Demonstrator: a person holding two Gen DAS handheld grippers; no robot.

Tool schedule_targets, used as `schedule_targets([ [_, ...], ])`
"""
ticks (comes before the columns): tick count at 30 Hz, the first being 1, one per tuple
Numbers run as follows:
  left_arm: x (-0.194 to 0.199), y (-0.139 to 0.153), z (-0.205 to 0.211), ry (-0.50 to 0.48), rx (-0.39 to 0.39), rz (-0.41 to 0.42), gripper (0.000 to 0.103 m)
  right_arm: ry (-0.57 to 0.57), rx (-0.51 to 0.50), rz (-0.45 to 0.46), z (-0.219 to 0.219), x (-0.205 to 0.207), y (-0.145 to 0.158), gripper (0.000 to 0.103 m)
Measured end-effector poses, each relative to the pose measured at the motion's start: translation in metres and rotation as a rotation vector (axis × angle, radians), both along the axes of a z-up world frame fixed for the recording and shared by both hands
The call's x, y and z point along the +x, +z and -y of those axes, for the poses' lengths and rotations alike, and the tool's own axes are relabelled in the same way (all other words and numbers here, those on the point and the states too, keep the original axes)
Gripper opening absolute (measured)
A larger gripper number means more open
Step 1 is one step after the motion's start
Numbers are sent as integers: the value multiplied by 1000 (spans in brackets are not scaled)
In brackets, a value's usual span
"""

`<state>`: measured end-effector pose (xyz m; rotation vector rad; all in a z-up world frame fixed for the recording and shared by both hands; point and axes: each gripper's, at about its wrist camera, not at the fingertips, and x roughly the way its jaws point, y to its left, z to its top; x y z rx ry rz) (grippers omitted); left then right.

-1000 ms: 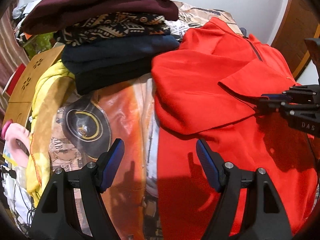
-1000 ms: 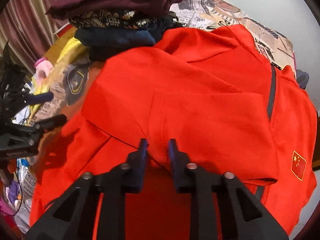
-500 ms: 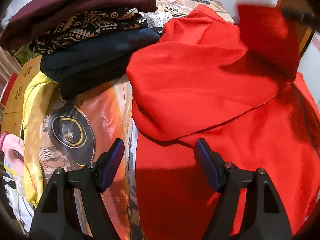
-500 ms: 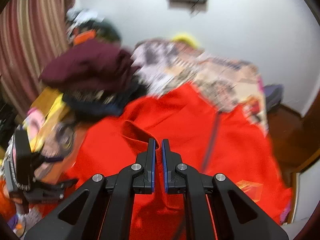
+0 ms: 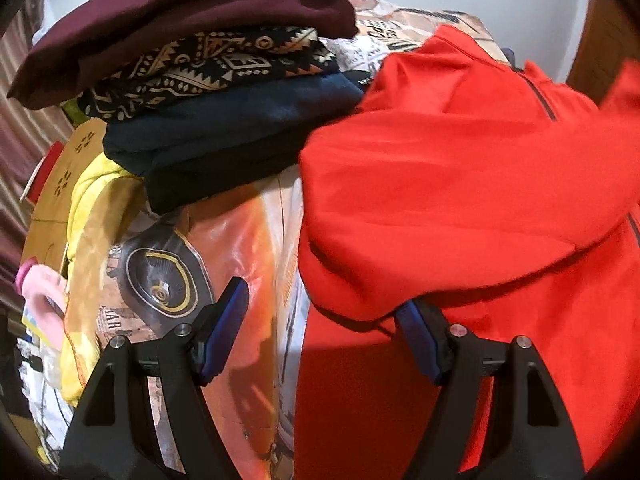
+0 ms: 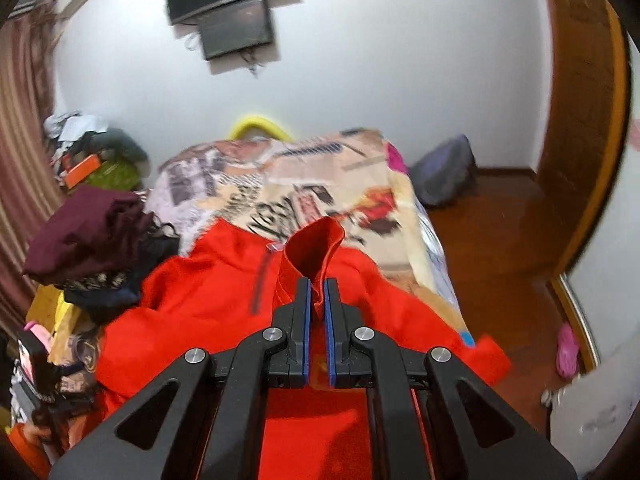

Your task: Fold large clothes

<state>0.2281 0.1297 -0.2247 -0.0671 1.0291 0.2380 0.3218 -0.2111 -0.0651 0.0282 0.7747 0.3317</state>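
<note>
Basically, I had the red jacket (image 6: 208,312) spread along the near right side of the bed (image 6: 320,176), just beside the stack of folded clothes (image 5: 208,92) at the bed's left edge. Right gripper (image 6: 316,308) was clamped narrow on a bunched piece of the jacket's fabric, lifted clear above the rest of the garment; which part of the jacket it was, I couldn't tell. Left gripper (image 5: 320,320) was spread wide and held nothing, low over the jacket's left edge, its right finger (image 5: 420,344) tucked under the overhanging fold, maybe touching cloth.

My read on doing the fold well: carry the lifted piece across in one smooth arc, keep tension so it didn't sag or double up, and lay it flat inside the body outline. I'd use the left gripper to pin the left edge, and keep clear of the stack.
</note>
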Motion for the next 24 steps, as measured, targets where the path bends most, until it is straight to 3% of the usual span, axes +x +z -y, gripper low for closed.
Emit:
schedule_targets([
  [7,-3,4,-1,34,13,24,73,-88,14,-165,41,-19,-61,5],
  [12,-5,-1,-1,24,25,-2,73,-96,23,-258,55,-32,-87,5],
  [17,-12,2,7,-19,24,-27,73,-94,31,-267,63,-43,-88,7],
  [22,-16,27,25,-90,41,18,73,-124,66,-263,84,-44,-76,8],
  [24,-13,40,33,-113,51,48,73,-145,85,-257,94,-44,-70,13],
])
